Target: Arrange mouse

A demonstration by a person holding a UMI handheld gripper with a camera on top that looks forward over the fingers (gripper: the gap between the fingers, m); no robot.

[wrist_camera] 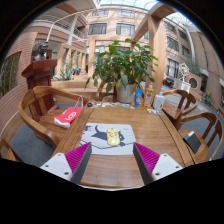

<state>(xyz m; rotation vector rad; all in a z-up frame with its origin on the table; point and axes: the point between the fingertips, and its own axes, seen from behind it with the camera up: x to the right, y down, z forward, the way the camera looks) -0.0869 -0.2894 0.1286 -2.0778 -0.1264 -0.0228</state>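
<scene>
**Mouse approach: fingers spread, nothing held**

Left: red packet (67, 116) on the chair (35, 112) seat, ignore it. Centre: gripper (112, 158) spread wide, nothing between the pads. Mouse (113, 136) sits on the grey mat (108, 140) on the wooden table (150, 135), just ahead of the fingers and roughly centred. Advice: go straight forward and low, straddle the mouse evenly, pinch its sides. Right: bottle (138, 97) and plant (125, 65) sit well beyond, no clash likely.

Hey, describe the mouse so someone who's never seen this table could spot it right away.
Find the wooden table with a potted plant at its far end. On the grey mat just ahead of the open gripper sits the mouse, small and yellowish, the only thing on that mat.
</scene>
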